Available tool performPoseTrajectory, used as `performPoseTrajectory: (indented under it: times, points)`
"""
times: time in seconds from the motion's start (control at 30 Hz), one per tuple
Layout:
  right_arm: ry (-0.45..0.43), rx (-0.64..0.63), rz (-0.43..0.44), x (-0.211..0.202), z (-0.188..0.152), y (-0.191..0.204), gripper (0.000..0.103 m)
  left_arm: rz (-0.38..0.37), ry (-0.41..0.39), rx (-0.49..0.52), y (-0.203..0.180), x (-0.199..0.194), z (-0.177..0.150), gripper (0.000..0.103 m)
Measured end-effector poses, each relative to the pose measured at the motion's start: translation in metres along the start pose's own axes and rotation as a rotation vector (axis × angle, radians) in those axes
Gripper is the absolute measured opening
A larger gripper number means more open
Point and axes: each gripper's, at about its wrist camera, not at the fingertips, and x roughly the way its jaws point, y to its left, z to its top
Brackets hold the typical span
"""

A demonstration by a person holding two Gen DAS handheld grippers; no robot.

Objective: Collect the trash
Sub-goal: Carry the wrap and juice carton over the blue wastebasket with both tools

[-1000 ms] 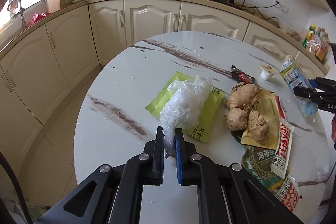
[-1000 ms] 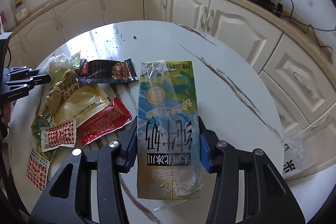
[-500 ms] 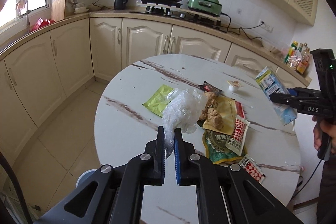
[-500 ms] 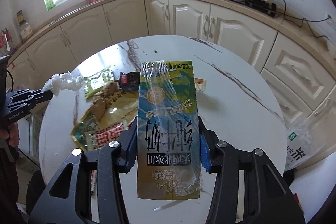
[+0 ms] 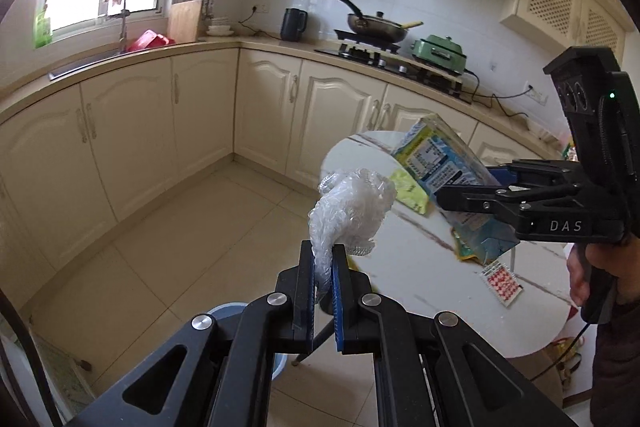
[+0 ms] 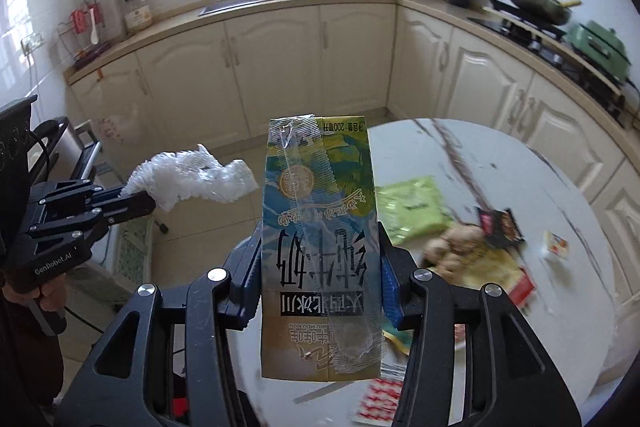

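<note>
My left gripper (image 5: 323,259) is shut on a crumpled clear plastic bag (image 5: 352,207) and holds it in the air over the floor, left of the round marble table (image 5: 420,267). It also shows in the right wrist view (image 6: 132,205) with the bag (image 6: 192,181). My right gripper (image 6: 320,267) is shut on a flattened milk carton (image 6: 320,239), held above the table's edge; the carton shows in the left wrist view (image 5: 444,167). Wrappers and ginger pieces (image 6: 452,247) lie on the table.
A blue-rimmed bin (image 5: 240,311) stands on the tiled floor under my left gripper, mostly hidden. A yellow-green packet (image 6: 412,207) and a red-white sachet (image 5: 502,283) lie on the table. Cream cabinets and a counter with stove and sink ring the room.
Both grippers have lifted and swung left, away from the table, carrying the plastic bag and the carton. The table has dropped to the right of both views.
</note>
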Motion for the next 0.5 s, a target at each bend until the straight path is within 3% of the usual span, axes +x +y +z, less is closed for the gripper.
performPoseTrajectory:
  times: [0.27,0.37,0.5]
  points:
    - [0.089,-0.067,0.127,0.114,0.032,0.121,0.046,0.159,0.042,-0.116,0.092,-0.037,-0.045,0.003]
    - [0.140,-0.044,0.118,0.163,0.027,0.145,0.046,0.186,0.094,-0.154,0.115,-0.026,-0.061,0.003]
    - [0.221,0.006,0.104,0.230,0.009,0.147,0.046,0.178,0.191,-0.189,0.131,0.015,-0.086,0.004]
